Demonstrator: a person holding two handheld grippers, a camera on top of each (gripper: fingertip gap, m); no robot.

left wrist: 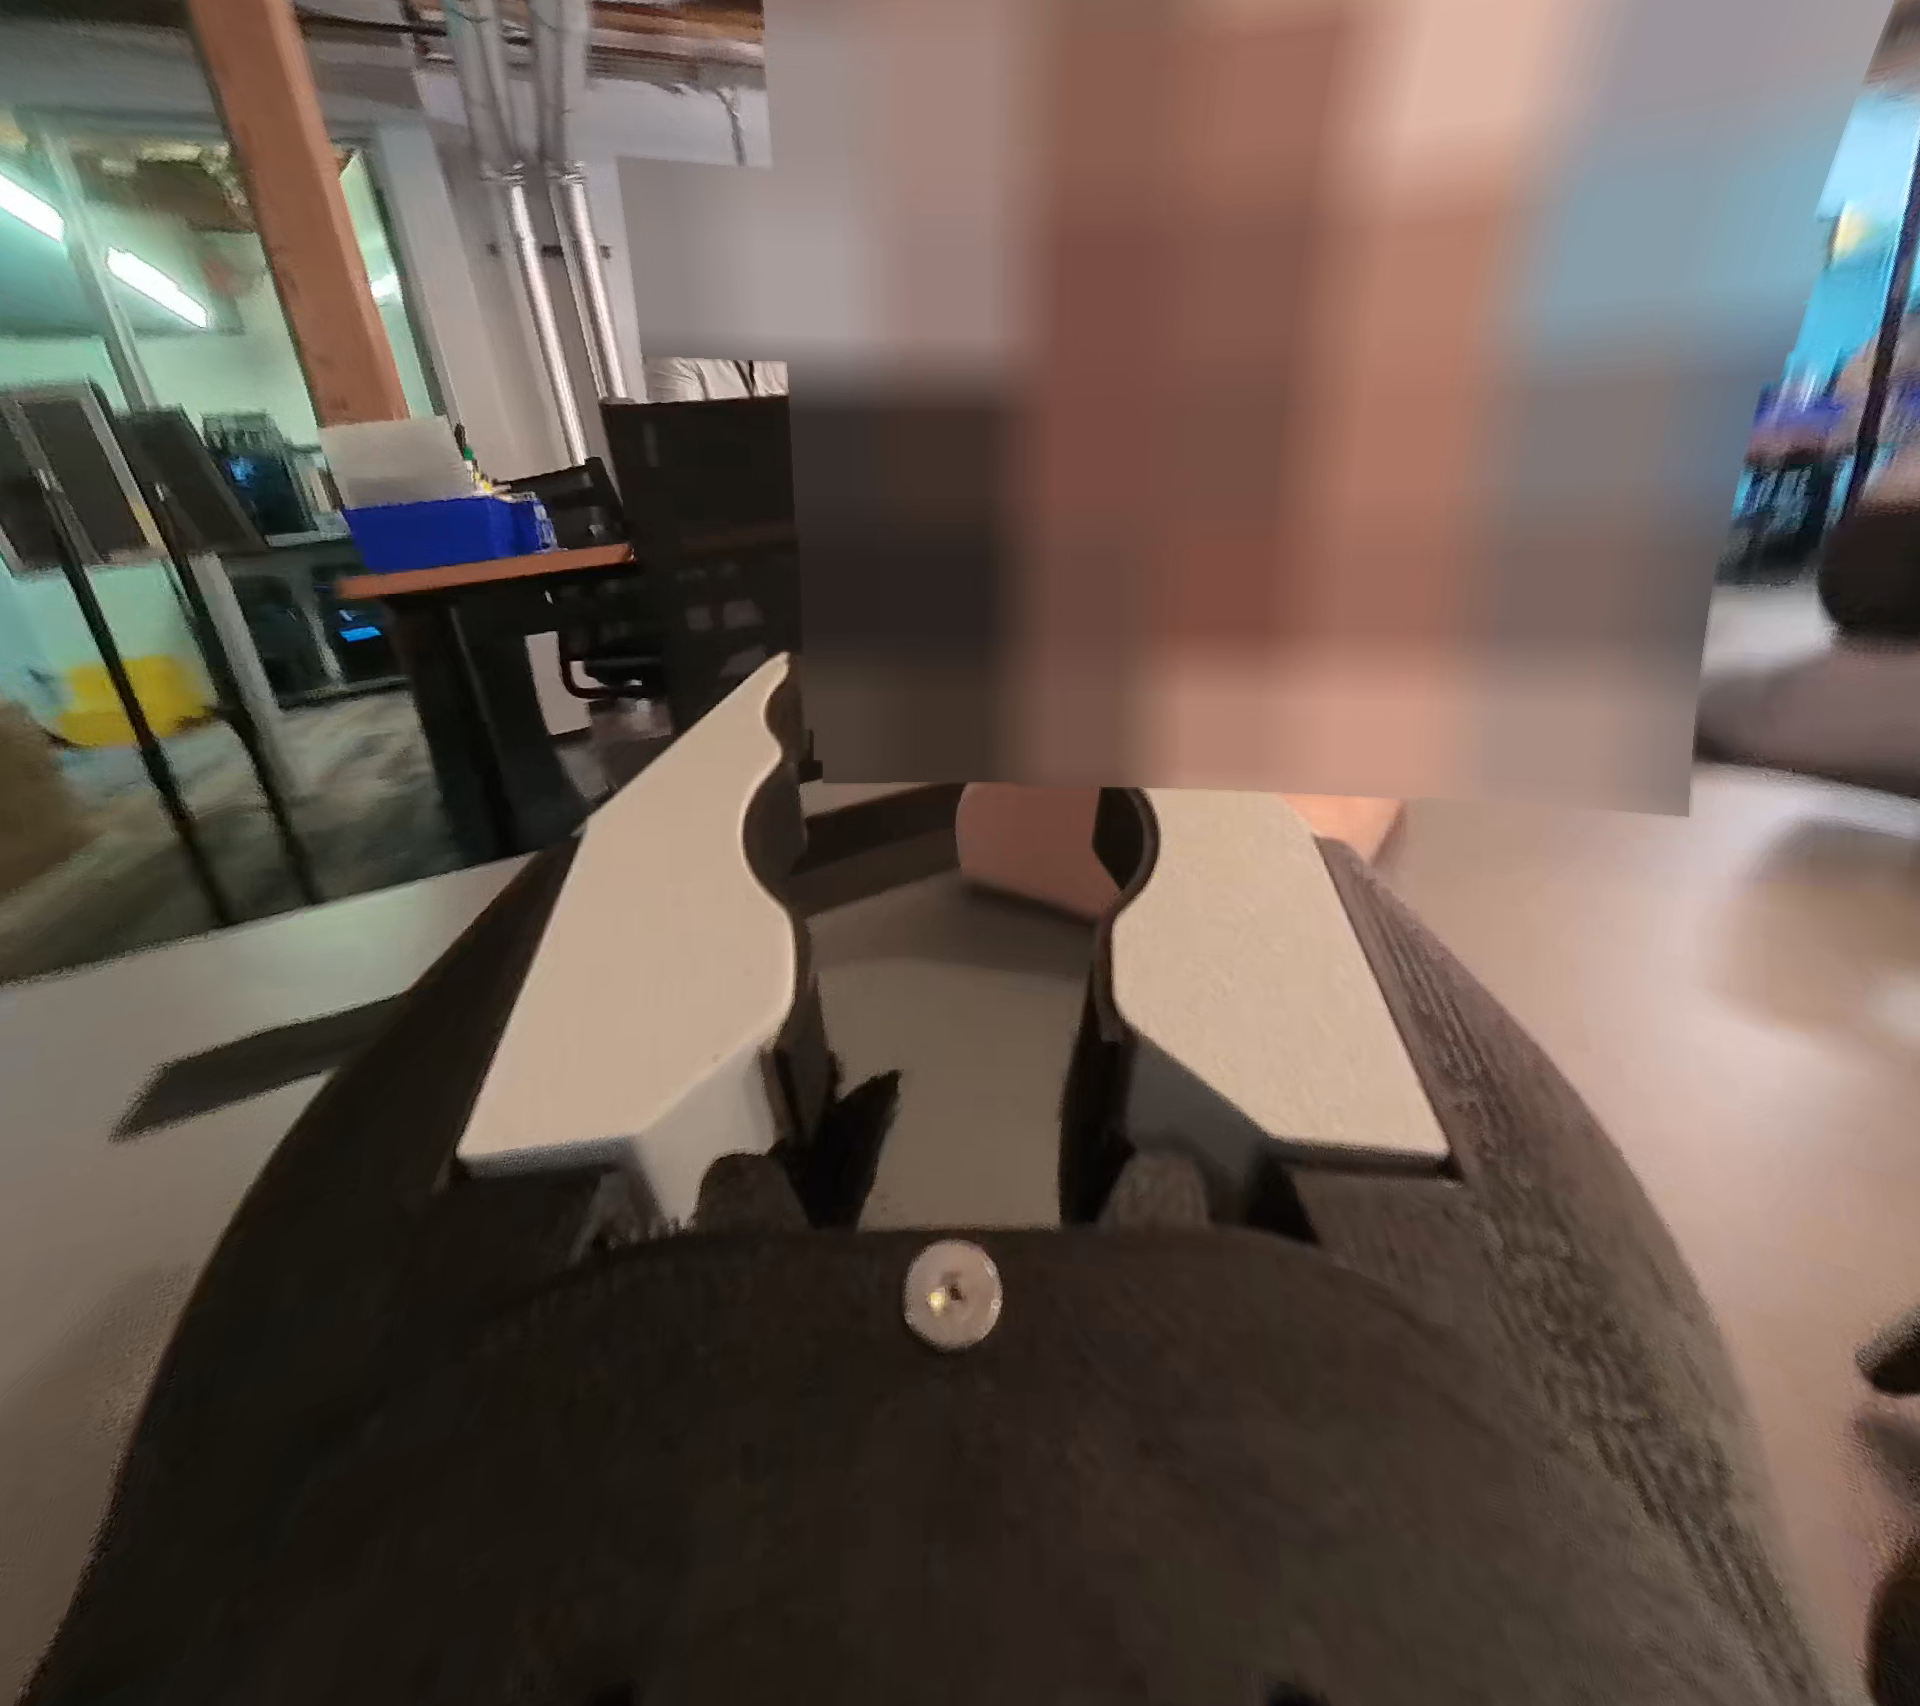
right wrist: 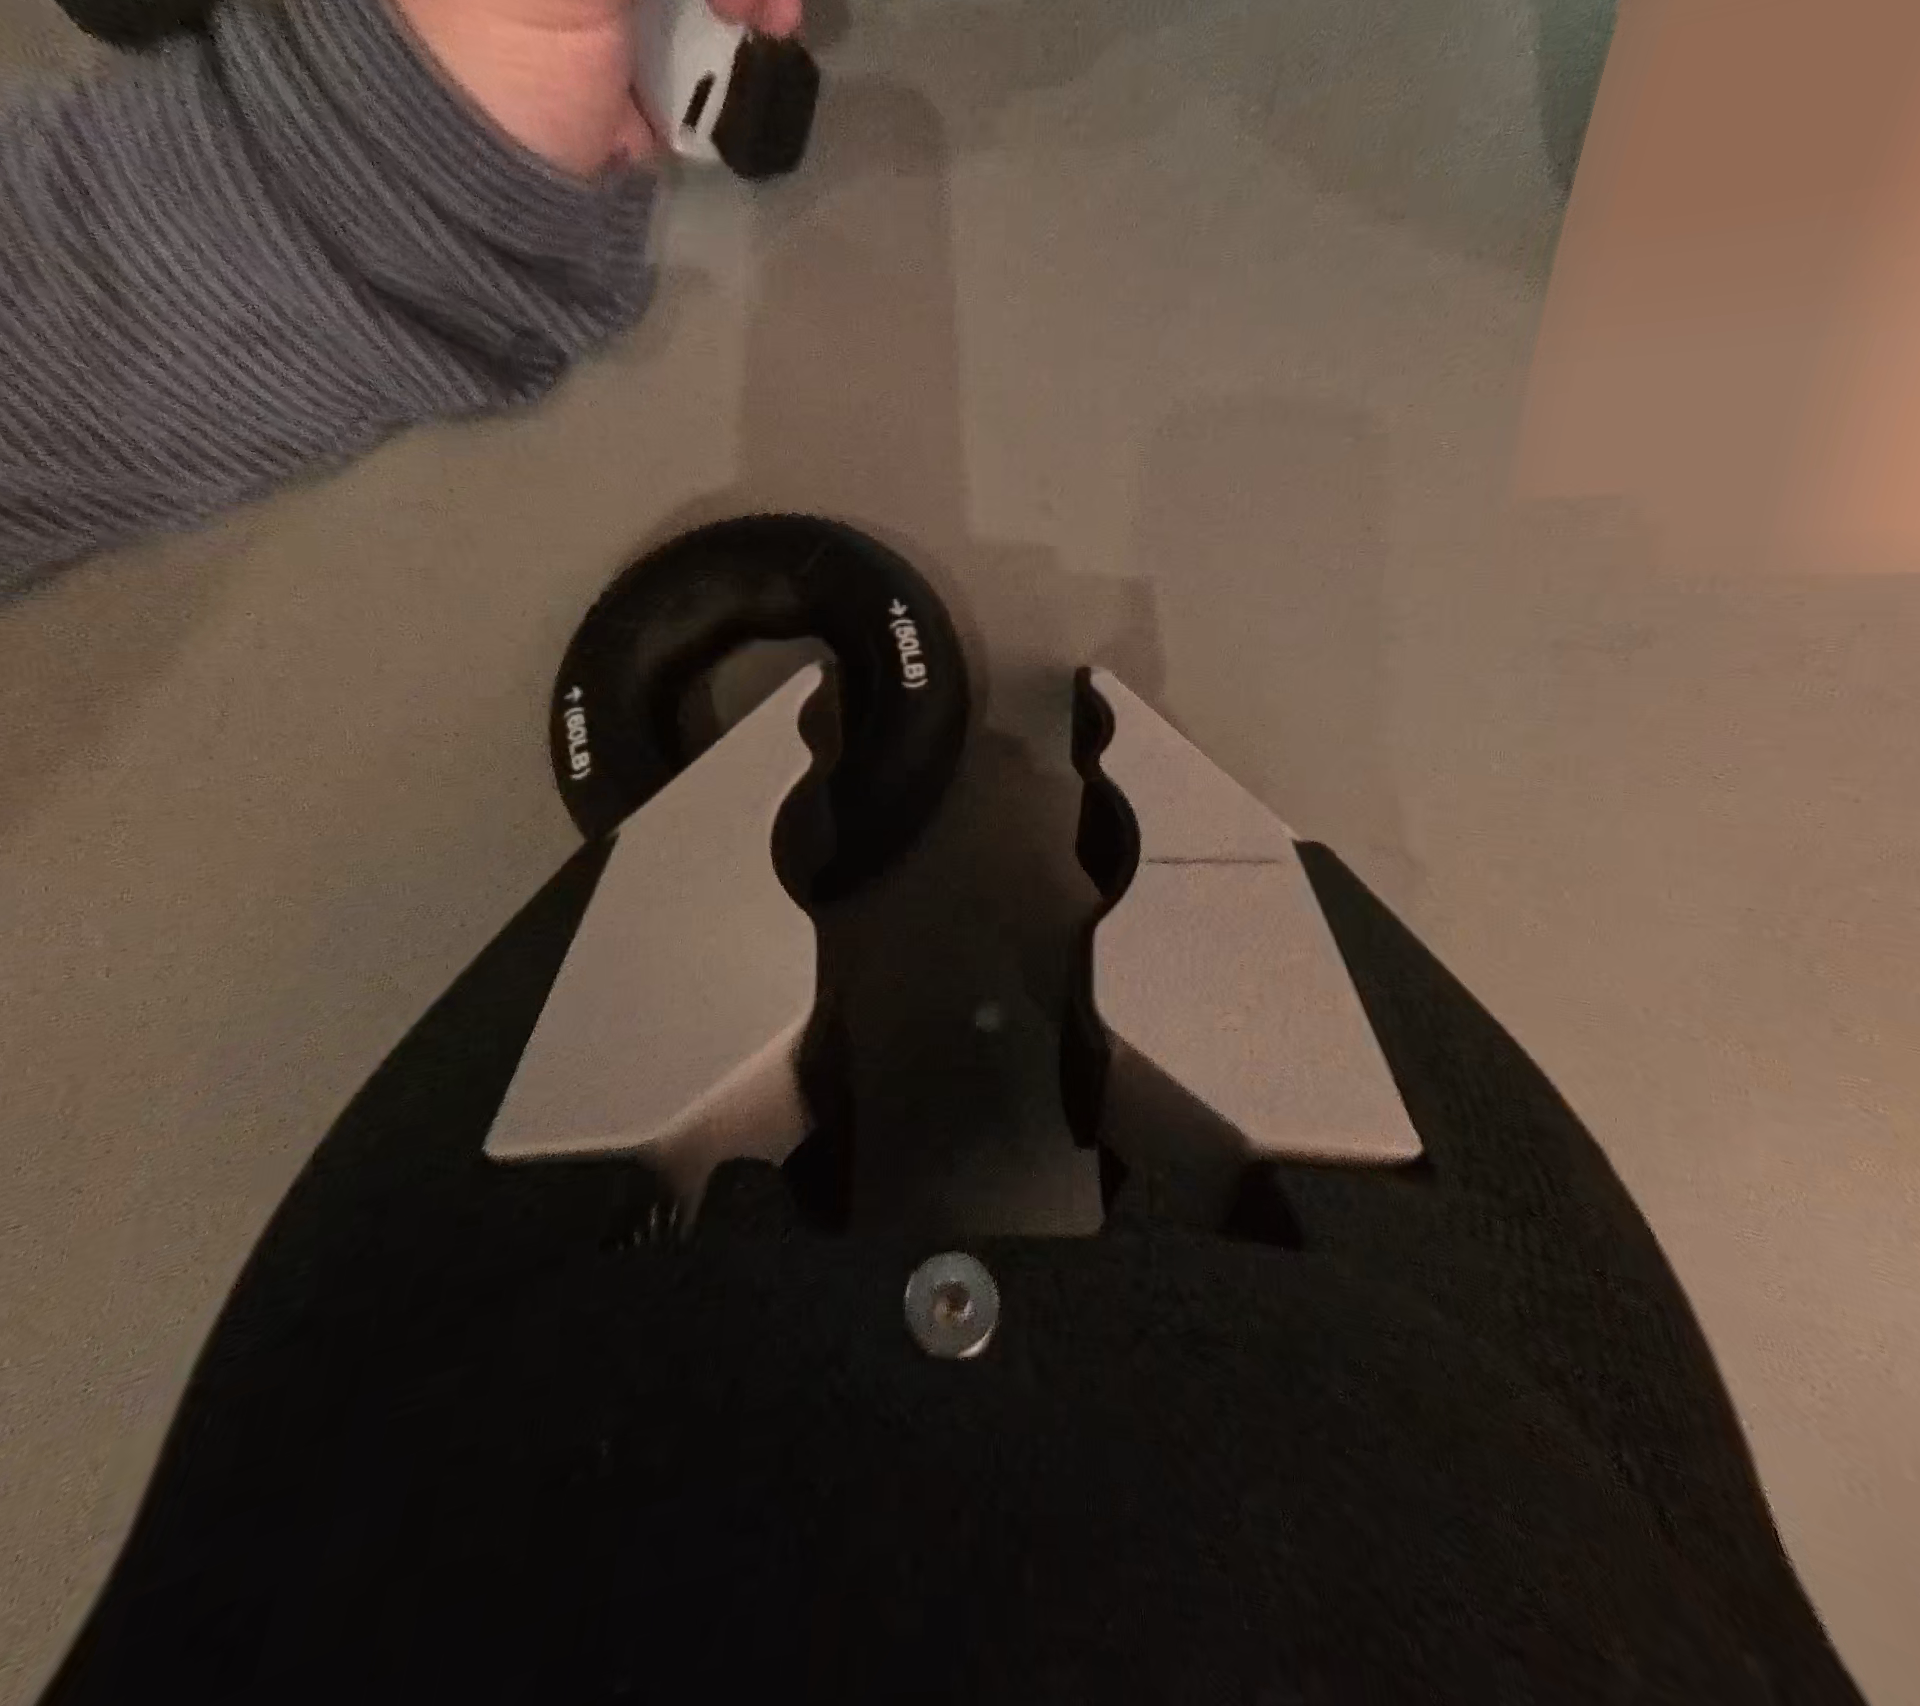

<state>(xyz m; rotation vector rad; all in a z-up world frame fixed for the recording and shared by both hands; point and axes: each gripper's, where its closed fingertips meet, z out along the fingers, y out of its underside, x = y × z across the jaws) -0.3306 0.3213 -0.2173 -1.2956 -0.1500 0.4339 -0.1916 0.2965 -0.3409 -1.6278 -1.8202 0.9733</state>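
In the right wrist view a black rubber ring (right wrist: 758, 576) with white markings lies on the grey table (right wrist: 1247, 409). My right gripper (right wrist: 953, 674) is open just above it. Its left fingertip (right wrist: 800, 700) sits over the ring's hole, and the ring's right side lies between the jaws, which are not closed on it. A hand in a grey ribbed sleeve (right wrist: 312, 285) holds the other gripper's black and white handle (right wrist: 727, 87) at the upper left. My left gripper (left wrist: 951, 783) is open and empty above the table (left wrist: 1558, 1085). A tan object (left wrist: 1023, 856) lies just past its tips, mostly hidden by a blurred patch.
In the left wrist view the table's far edge (left wrist: 260, 918) runs to the left. Beyond it stand a wooden post (left wrist: 270, 118), a desk (left wrist: 488, 581) with a blue bin (left wrist: 442, 529), and a black chair (left wrist: 707, 534). A dark strip (left wrist: 239, 1085) lies on the table.
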